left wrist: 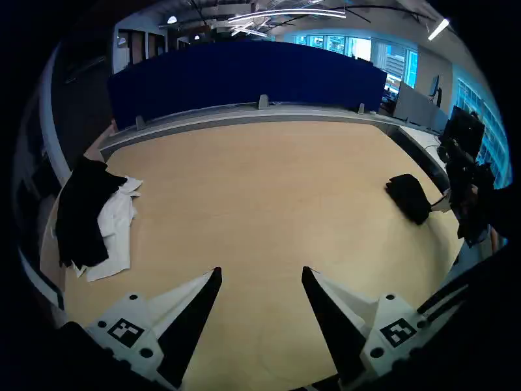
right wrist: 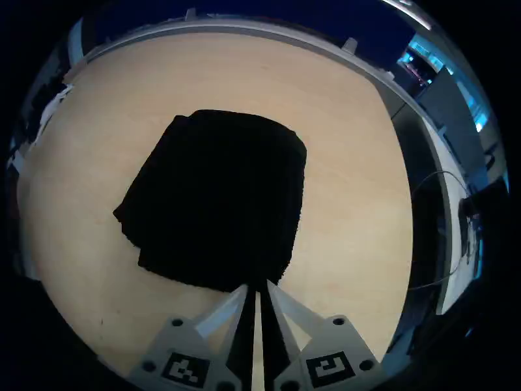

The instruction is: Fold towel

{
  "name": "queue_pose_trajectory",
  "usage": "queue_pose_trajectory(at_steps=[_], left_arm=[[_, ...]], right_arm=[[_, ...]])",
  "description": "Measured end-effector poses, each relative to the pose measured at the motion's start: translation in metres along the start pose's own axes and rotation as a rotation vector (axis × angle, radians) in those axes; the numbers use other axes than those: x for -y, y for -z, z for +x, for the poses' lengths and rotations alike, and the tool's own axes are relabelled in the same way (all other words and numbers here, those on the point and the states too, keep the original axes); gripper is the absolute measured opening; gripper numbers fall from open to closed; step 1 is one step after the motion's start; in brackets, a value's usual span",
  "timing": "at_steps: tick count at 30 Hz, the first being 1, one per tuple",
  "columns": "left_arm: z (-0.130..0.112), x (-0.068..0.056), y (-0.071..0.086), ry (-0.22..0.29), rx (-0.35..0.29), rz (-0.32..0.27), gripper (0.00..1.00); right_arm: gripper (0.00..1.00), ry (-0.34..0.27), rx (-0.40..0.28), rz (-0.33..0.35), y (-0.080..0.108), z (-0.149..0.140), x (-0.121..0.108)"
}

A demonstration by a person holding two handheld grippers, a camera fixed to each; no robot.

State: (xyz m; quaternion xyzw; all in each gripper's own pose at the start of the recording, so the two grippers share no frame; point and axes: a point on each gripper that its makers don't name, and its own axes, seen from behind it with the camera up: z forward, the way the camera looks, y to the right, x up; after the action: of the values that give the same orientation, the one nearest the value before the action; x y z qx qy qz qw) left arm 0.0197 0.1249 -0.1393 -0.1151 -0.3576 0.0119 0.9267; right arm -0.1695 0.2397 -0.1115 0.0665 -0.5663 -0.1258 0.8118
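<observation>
Over worktop, left gripper jaws apart; right gripper jaws nearly together at folded black towel edge (cloth pile far left).

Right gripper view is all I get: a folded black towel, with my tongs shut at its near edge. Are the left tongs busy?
Observer: No. The left tongs are open and hold nothing, over bare table.
Operator: Anything left to fold?
Observer: Looks like it. In the left gripper view there's a loose pile at the left side of the table: a black cloth lying over a white cloth, neither folded.
</observation>
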Motion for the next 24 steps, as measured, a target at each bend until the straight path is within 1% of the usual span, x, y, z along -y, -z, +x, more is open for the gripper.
queue_pose_trajectory(at_steps=[8,10,12,14,17,20,24], left_arm=[[0.001,0.002,0.002,0.005,-0.003,0.002,0.91],[0.001,0.003,0.003,0.005,-0.005,0.003,0.91],[0.001,0.004,0.004,0.004,-0.006,0.005,0.91],[0.001,0.005,0.004,0.004,-0.007,0.006,0.91],[0.001,0.007,0.004,0.007,-0.009,0.008,0.91],[0.002,0.007,0.005,0.008,-0.011,0.006,0.91],[0.003,0.006,0.005,0.009,-0.014,0.003,0.91]], right_arm=[[0.13,-0.02,-0.006,-0.003,0.005,-0.003,-0.002],[0.19,-0.027,-0.01,-0.003,0.009,-0.004,-0.002],[0.27,-0.032,-0.015,-0.004,0.012,-0.005,-0.003],[0.32,-0.032,-0.018,-0.007,0.015,-0.006,-0.004],[0.44,-0.03,-0.024,-0.005,0.02,-0.008,-0.004],[0.59,-0.031,-0.034,-0.006,0.024,-0.008,-0.002],[0.71,-0.038,-0.047,-0.014,0.028,-0.008,-0.001]])
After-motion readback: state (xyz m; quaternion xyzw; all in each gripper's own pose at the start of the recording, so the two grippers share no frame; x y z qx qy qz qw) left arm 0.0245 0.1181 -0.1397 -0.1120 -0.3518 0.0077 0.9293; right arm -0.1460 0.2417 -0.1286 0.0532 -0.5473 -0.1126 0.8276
